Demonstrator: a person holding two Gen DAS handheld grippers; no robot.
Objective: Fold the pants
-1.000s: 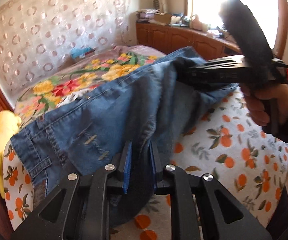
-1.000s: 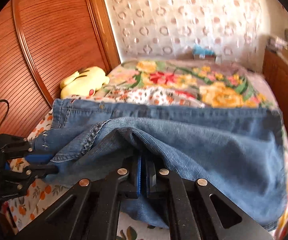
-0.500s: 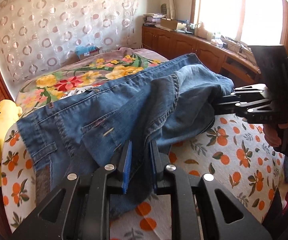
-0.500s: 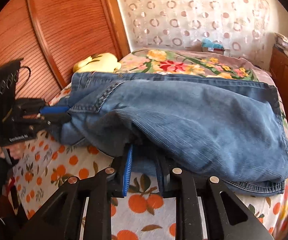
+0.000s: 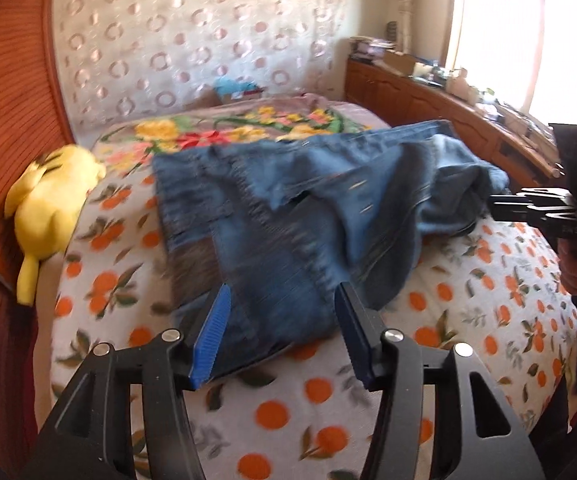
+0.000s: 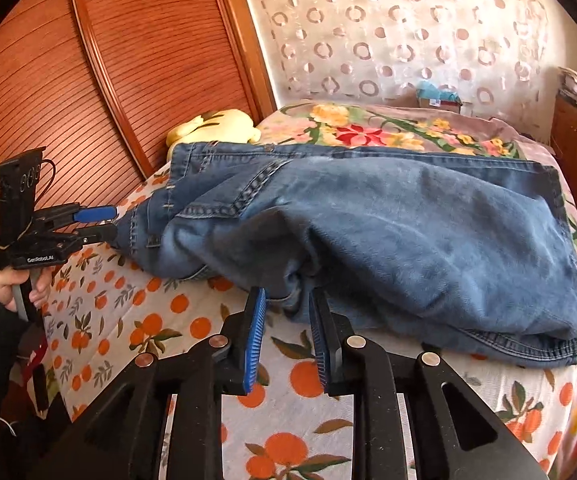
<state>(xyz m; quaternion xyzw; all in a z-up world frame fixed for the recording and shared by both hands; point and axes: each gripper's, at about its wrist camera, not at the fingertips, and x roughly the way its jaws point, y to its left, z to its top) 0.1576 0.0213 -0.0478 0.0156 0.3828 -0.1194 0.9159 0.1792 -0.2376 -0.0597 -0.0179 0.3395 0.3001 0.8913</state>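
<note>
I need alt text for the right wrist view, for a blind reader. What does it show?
Blue jeans lie folded over on a bed with an orange-print blanket. The open right gripper sits at their near edge, and the open left gripper is beside the waistband.

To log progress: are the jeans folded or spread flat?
Folded over lengthwise, loosely: the jeans lie doubled and bunched on the orange-print blanket, both grippers open.

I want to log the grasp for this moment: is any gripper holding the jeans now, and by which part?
Nothing is held. Both the left gripper and the right gripper are open, and the jeans lie on the bed.
</note>
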